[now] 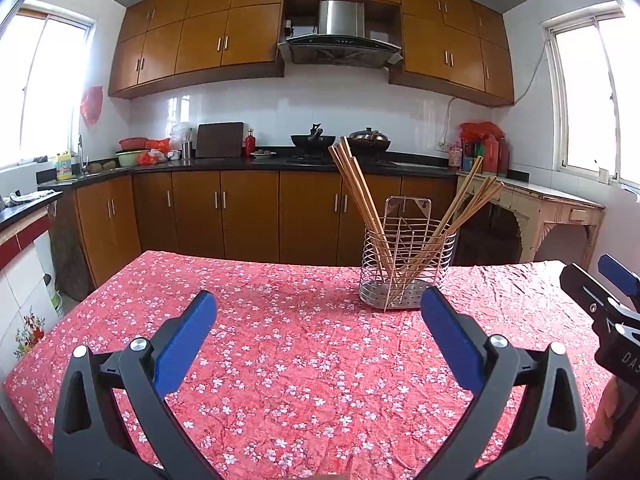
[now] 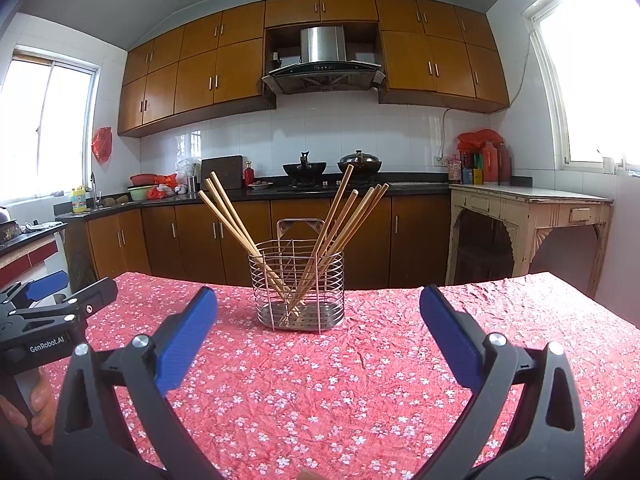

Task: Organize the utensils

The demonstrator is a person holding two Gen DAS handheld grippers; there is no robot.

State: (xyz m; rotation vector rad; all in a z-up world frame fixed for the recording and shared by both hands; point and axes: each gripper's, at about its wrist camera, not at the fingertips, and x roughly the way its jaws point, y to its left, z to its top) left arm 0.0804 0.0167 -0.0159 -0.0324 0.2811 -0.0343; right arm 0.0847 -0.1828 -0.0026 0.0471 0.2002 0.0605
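Observation:
A wire metal utensil holder (image 1: 407, 264) (image 2: 297, 284) stands on the red floral tablecloth (image 1: 300, 360) (image 2: 360, 380) near the table's far edge. Several wooden chopsticks (image 1: 360, 200) (image 2: 344, 220) lean in it, fanned into a left bunch and a right bunch. My left gripper (image 1: 318, 300) is open and holds nothing; the holder is ahead and to its right. My right gripper (image 2: 318, 300) is open and empty too, with the holder straight ahead between its blue fingers (image 2: 188, 336). Each gripper shows at the edge of the other's view.
Beyond the table runs a dark counter (image 1: 240, 162) with woks on a stove (image 2: 332, 170), a cutting board and bottles. Brown cabinets line the wall. A pale side table (image 2: 528, 208) stands at the right. A person's hand (image 2: 40, 404) holds the left gripper's handle.

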